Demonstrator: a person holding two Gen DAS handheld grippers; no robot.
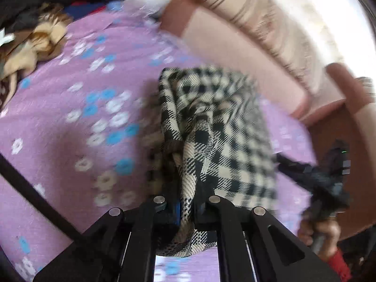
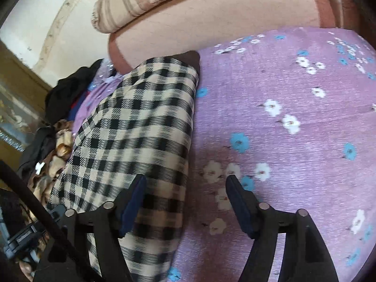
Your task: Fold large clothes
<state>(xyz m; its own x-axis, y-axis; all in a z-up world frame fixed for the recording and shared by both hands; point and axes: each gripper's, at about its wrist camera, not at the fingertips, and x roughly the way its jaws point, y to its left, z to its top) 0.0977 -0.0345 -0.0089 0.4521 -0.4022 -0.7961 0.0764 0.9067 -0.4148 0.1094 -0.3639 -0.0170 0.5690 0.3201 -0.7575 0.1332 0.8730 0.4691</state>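
Note:
A black-and-cream checked garment [image 1: 211,127] hangs bunched from my left gripper [image 1: 186,208], which is shut on its edge above the purple flowered bedspread [image 1: 70,122]. In the right wrist view the same checked garment [image 2: 141,127] lies as a long folded strip on the bedspread [image 2: 293,141]. My right gripper [image 2: 185,183] is open and empty; its left finger [image 2: 134,202] sits over the garment's right edge, and its right finger [image 2: 239,206] is over bare bedspread. The right gripper also shows at the right of the left wrist view [image 1: 329,178], blurred.
A pink sofa back [image 2: 223,30] with a striped cushion [image 2: 131,4] runs along the far side. A pile of other clothes [image 1: 35,37], brown, black and blue, lies on the bed's left end; it also shows in the right wrist view [image 2: 61,127].

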